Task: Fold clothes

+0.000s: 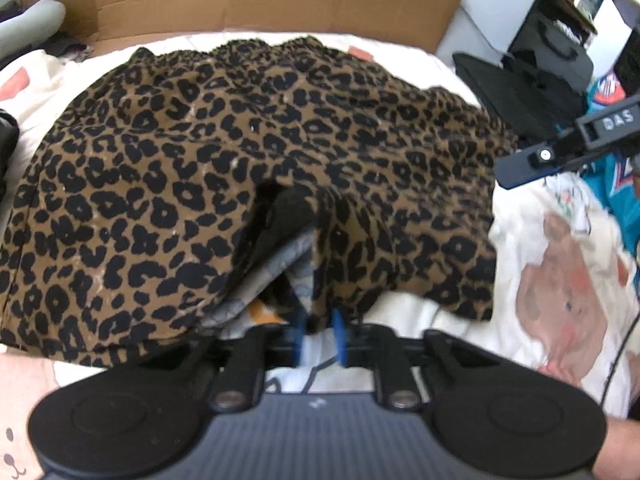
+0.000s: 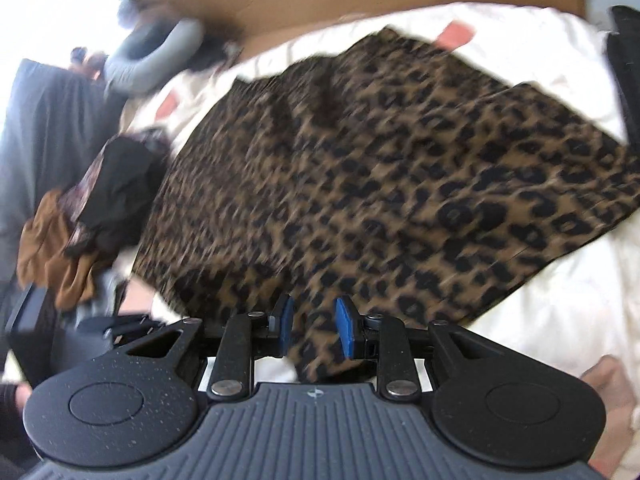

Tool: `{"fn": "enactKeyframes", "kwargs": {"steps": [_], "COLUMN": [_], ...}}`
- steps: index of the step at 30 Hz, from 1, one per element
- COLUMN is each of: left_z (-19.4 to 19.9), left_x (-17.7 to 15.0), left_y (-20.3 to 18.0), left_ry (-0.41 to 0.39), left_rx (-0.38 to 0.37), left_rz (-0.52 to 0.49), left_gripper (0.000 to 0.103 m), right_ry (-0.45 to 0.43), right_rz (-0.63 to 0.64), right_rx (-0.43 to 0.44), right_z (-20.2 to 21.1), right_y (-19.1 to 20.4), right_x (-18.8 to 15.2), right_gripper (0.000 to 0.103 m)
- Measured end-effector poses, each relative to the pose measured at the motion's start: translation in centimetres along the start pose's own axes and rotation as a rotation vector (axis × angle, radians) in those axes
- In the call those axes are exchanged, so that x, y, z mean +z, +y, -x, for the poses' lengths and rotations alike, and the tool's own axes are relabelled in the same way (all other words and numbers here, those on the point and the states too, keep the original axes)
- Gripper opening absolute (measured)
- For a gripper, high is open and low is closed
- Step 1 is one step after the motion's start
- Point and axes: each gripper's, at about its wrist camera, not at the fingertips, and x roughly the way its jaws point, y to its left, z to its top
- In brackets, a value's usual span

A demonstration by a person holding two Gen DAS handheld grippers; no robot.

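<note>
White bedding with a faded pink print covers the bed [image 1: 560, 280], and a flattened cardboard sheet [image 1: 240, 0] stands along its far edge. On the bed lies the leopard garment [image 1: 200, 160], spread wide, its long axis running roughly from the cardboard side toward the grippers.

The left gripper [image 1: 320, 338] sits at the garment's near hem, its blue pads close together with a tuck of leopard cloth bunched between them; it seems pinched on the hem, and the cloth above it tents up, showing a grey lining underneath. The right gripper [image 2: 314, 330] also has a strip of the hem between its pads, though a wider gap shows there and I cannot tell whether it truly bites. In the left view its finger pokes in from the right, beside the garment's right corner.

Both grippers stand on the near side, so any fold would carry this hem away toward the cardboard. A heap of dark and brown clothes [image 2: 80, 220] lies off the garment's left edge, a teal jersey [image 1: 616, 184] to the right.
</note>
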Motion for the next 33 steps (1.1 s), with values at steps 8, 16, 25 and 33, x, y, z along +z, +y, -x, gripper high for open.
{"fn": "enactKeyframes", "kwargs": {"steps": [8, 16, 25, 33], "left_z": [1.7, 1.5, 0.0, 1.0], "left_x": [-0.5, -0.6, -1.9, -2.4], "left_y": [-0.6, -2.6, -3.4, -3.8], "left_ry": [-0.001, 0.024, 0.072, 0.061], "left_rx": [-0.137, -0.244, -0.283, -0.286], "left_rz": [0.072, 0.05, 0.063, 0.013], "left_gripper": [0.004, 0.003, 0.004, 0.006], "right_ry": [0.079, 0.139, 0.199, 0.203], "right_rz": [0.062, 0.075, -0.049, -0.259], "right_rx": [0.053, 0.094, 0.125, 0.19], "right_z": [-1.7, -3.1, -5.5, -6.6], "right_y": [2.5, 3.4, 2.1, -0.2], "right_x": [-1.7, -3.0, -4.4, -5.0], "right_gripper": [0.037, 0.042, 0.042, 0.042]}}
